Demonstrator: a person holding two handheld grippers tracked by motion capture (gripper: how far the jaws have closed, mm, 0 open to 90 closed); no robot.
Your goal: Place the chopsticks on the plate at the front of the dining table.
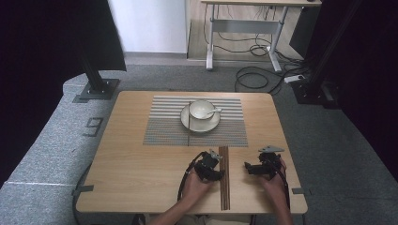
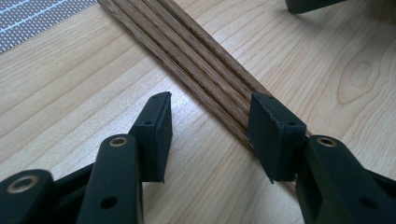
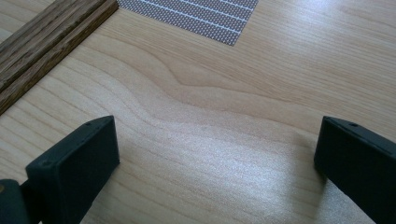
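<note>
The left gripper (image 1: 217, 165) sits low over the wooden table (image 1: 141, 164), its jaws apart and straddling part of a bundle of dark wooden slats (image 1: 224, 178) that lies flat on the tabletop. In the left gripper view those slats (image 2: 196, 60) run slantwise from between the jaws to the far top edge; the right-hand pad stands on the slats' near edge, though whether it presses on them is hard to make out, and the left-hand pad stands clear over bare table. How many slats there are is hard to count, since the jaw hides their near end. The right gripper (image 1: 248, 168) rests just beside the bundle on its other side, jaws wide apart with only tabletop between them (image 3: 215, 154); from there the slats (image 3: 42, 42) are cut off at the upper left corner. Well beyond both tools, a striped placemat (image 1: 164, 131) carries a white saucer (image 1: 192, 125) with a cup (image 1: 202, 109) and a spoon (image 1: 215, 111), its bowl hidden inside the cup
</note>
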